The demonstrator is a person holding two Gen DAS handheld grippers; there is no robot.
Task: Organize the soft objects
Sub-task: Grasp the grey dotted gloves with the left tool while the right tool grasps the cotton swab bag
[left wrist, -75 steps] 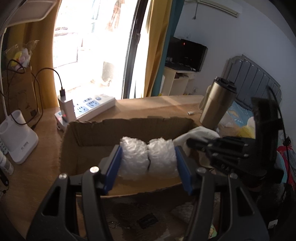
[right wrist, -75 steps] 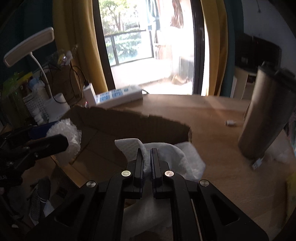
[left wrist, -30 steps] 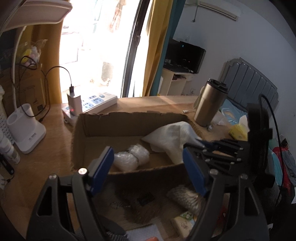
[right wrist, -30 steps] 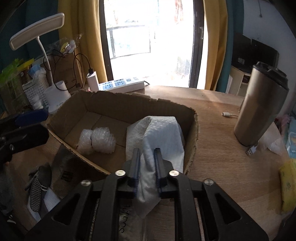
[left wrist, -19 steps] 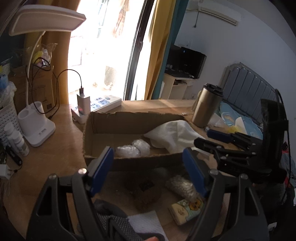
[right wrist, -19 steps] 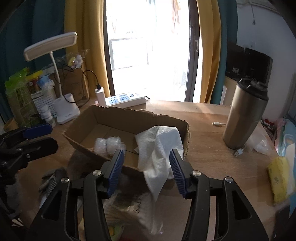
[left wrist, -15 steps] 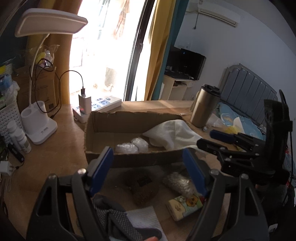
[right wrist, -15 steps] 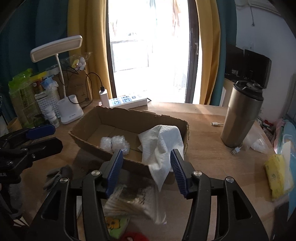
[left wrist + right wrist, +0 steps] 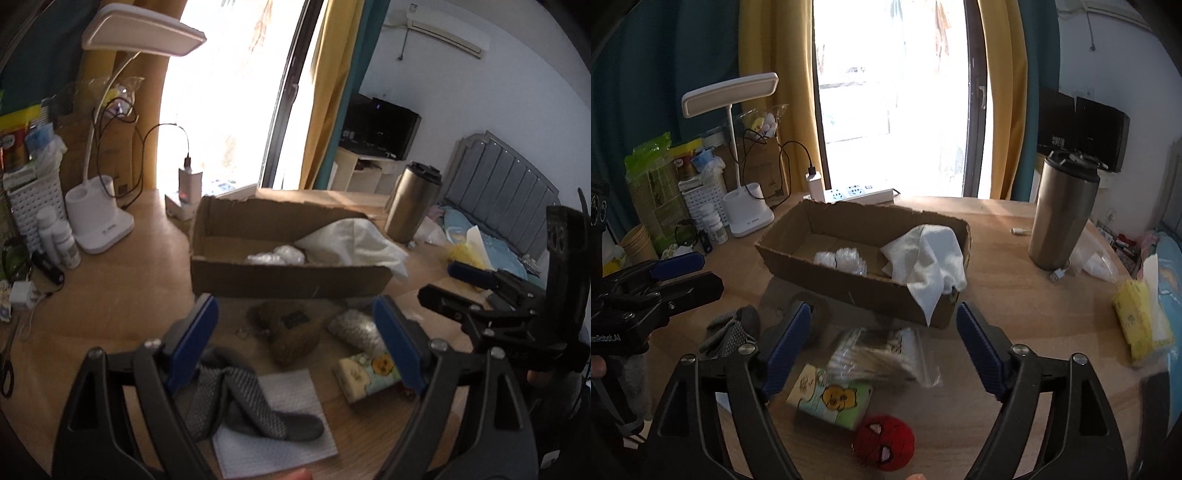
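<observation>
A cardboard box sits mid-table. In it lie a bubble-wrap wad and a white cloth that drapes over the right wall. In front of the box lie a grey sock, a brown pouch, a clear bag of swabs, a cartoon tissue pack and a red Spider-Man plush. My left gripper is open and empty, back from the box. My right gripper is open and empty above the swab bag.
A steel tumbler stands right of the box. A white desk lamp, bottles and a basket crowd the left. A power strip lies behind the box. A yellow tissue pack lies near the right edge.
Both grippers let go of the bubble wrap and the cloth into the box, opened, and pulled back and up. The loose items in front of the box came into view.
</observation>
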